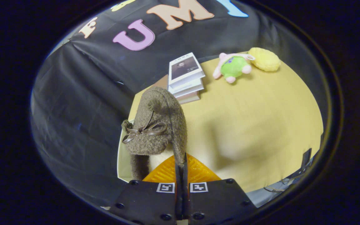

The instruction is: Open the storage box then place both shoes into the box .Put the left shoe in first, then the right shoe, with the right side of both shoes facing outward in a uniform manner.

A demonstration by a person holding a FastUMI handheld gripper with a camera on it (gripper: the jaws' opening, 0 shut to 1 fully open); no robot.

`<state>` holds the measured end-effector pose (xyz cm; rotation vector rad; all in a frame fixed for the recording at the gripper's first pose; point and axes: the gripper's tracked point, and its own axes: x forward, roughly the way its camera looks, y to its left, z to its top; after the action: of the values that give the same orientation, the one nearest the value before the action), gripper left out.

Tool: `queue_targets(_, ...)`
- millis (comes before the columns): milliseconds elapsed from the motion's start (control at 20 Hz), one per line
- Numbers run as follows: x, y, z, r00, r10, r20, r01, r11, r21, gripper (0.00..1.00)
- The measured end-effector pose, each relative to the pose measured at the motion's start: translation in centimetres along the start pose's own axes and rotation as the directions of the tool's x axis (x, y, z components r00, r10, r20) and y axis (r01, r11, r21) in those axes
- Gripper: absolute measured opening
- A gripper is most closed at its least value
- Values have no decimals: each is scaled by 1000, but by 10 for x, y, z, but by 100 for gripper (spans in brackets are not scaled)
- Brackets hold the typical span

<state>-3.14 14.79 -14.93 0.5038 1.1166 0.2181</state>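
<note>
Your jaws (182, 165) are pressed together on the back edge of the brown fuzzy shoe (158, 125), pinching its collar wall between both fingers, so the shoe is in your grip and lifted rather than resting on anything. It hangs straight ahead of the jaws and a little to their left, with its long axis running away from you: heel at the fingertips, toe pointing off toward the stack of books (185, 78). The bow (144, 129) sits on the side of the shoe turned up and to the left of the jaws, and the orange sole (195, 172) shows just beyond the fingertips, to either side of them. Directly under the shoe you can see a pale rim and corner of what looks like the storage box (123, 162), lying to the left of and below the jaws at the edge of the yellow table (261, 125); whether it is fully open cannot be made out. That is the relation your next move turns on: the box is beneath and slightly left of the heel, so a lowering with a small leftward shift seems called for. Which shoe of the pair this is cannot be told. The plush toy (233, 67) lies well beyond the jaws, clear of the work.
</note>
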Motion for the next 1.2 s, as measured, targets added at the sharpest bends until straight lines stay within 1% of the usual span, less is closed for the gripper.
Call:
queue_targets(200,6,43,-3,999,46,2,-46,999,-17,4)
queue_targets(350,15,68,-19,999,51,-16,-51,998,-22,4)
queue_targets(500,32,84,-33,999,37,-29,-38,999,-35,4)
queue_targets(700,57,94,-59,999,-12,-43,9,998,-67,4)
queue_targets(850,72,90,-72,995,-100,-18,97,990,-101,4)
queue_targets(1050,80,78,-70,977,-202,63,207,973,-103,10)
queue_targets(1150,79,72,-70,969,-238,64,244,964,-104,14)
queue_targets(1200,78,72,-70,970,-233,74,239,967,-91,15)
